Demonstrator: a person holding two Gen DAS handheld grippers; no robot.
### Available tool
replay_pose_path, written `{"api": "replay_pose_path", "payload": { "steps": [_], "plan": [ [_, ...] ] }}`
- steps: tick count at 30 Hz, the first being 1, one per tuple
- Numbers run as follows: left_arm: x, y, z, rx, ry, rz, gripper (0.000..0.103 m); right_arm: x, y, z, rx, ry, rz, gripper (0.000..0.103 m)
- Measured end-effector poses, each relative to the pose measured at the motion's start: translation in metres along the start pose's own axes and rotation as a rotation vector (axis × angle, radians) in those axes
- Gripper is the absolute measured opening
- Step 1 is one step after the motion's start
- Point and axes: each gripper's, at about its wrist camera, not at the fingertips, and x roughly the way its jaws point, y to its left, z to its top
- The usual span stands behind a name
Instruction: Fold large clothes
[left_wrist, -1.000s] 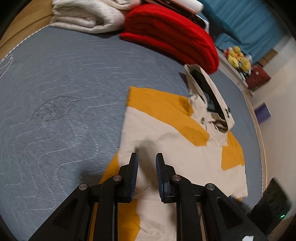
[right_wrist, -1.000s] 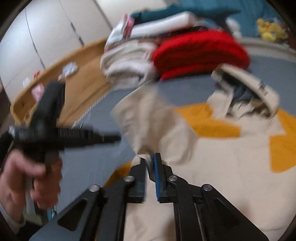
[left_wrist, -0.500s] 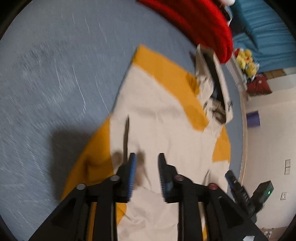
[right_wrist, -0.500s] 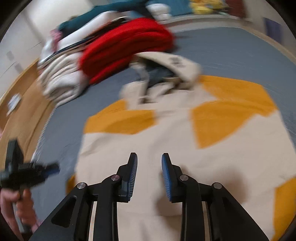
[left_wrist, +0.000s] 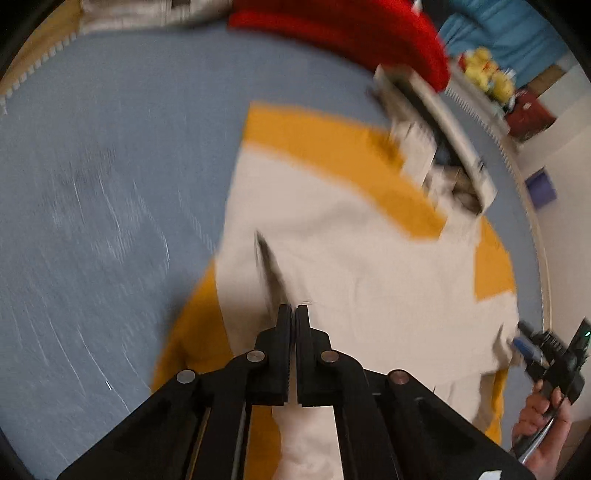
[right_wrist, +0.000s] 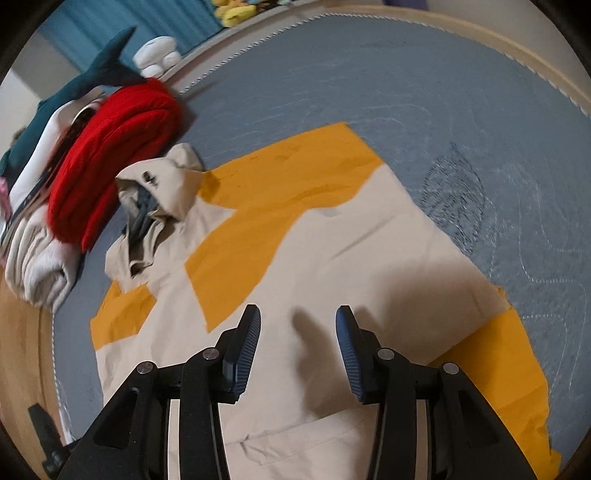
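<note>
A cream and orange hooded jacket (left_wrist: 354, 266) lies spread on the blue-grey mattress (left_wrist: 110, 166). Its hood (left_wrist: 436, 122) points toward the clothes pile. My left gripper (left_wrist: 293, 310) is shut at the end of a raised cream crease near the jacket's left edge, with the fabric pinched between its pads. In the right wrist view the jacket (right_wrist: 332, 258) fills the middle. My right gripper (right_wrist: 298, 325) hovers over the cream body panel; its jaws are opening and hold nothing. The left view shows this gripper (left_wrist: 522, 336), held by a hand (left_wrist: 543, 417), at the jacket's right edge.
Folded clothes are stacked beyond the hood: a red knit (right_wrist: 110, 147), a pale grey one (right_wrist: 40, 266) and teal fabric (right_wrist: 96, 81). Yellow plush toys (left_wrist: 487, 74) sit past the mattress edge. Wooden floor (right_wrist: 22, 350) lies to the left. Bare mattress (right_wrist: 480, 110) surrounds the jacket.
The left jaws went from apart to closed on the crease as the gripper sank onto the jacket. The right gripper dropped its cream flap, swung across the jacket and spread its jaws.
</note>
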Motion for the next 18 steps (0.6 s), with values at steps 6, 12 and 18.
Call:
{"api": "replay_pose_path", "payload": {
  "steps": [6, 12, 18],
  "plan": [
    [0.008, 0.026, 0.008, -0.106, 0.004, 0.054, 0.003, 0.018, -0.018, -0.005, 0.066, 0.08, 0.001, 0.044],
    [-0.001, 0.013, 0.007, -0.054, -0.025, 0.039, 0.004, 0.029, -0.039, -0.01, 0.143, 0.127, -0.064, 0.044],
    [0.038, -0.003, -0.012, 0.017, 0.153, 0.038, 0.012, 0.01, -0.008, -0.009, 0.005, 0.03, -0.04, 0.044]
  ]
}}
